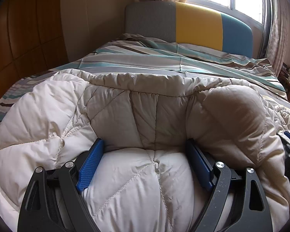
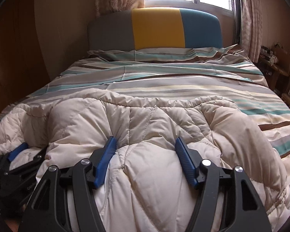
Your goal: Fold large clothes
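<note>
At the bottom of the left wrist view, the left tool (image 1: 145,164) stands spread wide with a fat bulge of the cream coat (image 1: 125,116) swelling between its blue pads (image 1: 90,162). The pads lie against the padding at the sides but do not look clamped on it. In the right wrist view the right tool (image 2: 145,160) is likewise spread, with a ridge of the same coat between its pads (image 2: 105,160) and no firm pinch showing. The left tool also appears at the lower left of that view, just beside the right one.

The coat lies bunched across the near end of the bed (image 2: 183,81), filling the lower half of both views, its quilted hem running across mid-frame. Beyond it the striped cover stretches to the headboard (image 2: 156,29) in the upper centre.

The step appears to be settling a fold just laid. To do it well, both tools should pull clear without dragging the slippery shell, then press the puffy layers flat so trapped air escapes. The 2 edges should line up before the next fold, since down padding springs back and slides easily.
</note>
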A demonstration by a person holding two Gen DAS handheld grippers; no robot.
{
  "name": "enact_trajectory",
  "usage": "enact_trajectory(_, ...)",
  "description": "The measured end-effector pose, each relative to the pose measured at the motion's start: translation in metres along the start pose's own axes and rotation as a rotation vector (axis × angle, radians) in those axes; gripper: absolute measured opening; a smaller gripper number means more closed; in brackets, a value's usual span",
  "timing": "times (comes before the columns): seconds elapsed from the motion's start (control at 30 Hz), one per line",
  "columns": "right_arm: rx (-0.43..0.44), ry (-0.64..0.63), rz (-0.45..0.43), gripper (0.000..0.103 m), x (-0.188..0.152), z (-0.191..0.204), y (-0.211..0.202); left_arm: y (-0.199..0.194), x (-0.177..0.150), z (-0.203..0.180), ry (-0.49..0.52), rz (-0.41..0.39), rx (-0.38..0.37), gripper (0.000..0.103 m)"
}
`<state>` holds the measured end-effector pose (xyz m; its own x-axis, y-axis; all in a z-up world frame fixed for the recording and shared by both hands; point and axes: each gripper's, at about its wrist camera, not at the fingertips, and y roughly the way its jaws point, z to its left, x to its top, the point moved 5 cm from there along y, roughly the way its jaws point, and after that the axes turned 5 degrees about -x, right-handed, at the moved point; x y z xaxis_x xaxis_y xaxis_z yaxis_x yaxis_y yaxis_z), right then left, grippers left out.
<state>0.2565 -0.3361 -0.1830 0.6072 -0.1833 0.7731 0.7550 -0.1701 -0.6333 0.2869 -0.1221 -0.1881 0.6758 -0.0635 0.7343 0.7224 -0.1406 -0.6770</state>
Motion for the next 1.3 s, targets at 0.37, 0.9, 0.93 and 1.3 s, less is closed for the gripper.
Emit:
enact_trajectory(0.37,-0.02,-0.01,0.011,0.065,-0.007,0.003,0.016,-0.002,0.003,-0.003,-0.003,0.004,0.016,0.087)
enact_trajectory(0.9,-0.06,-0.024,0.014,0.066,-0.01,0.005,0.017,-0.015,0.013,-0.033,-0.063,-0.041,0.158,0.092)
enact_trajectory(0.93,-0.061,-0.025,0.015,0.066,-0.01,0.006,0.018,-0.011,0.01,-0.027,-0.094,-0.041,0.138,0.096)
enact_trajectory(1.3,0.001,0.005,0.059,0.069,0.001,0.0,0.012,-0.005,0.015,-0.024,-0.088,0.045,0.094,0.098)
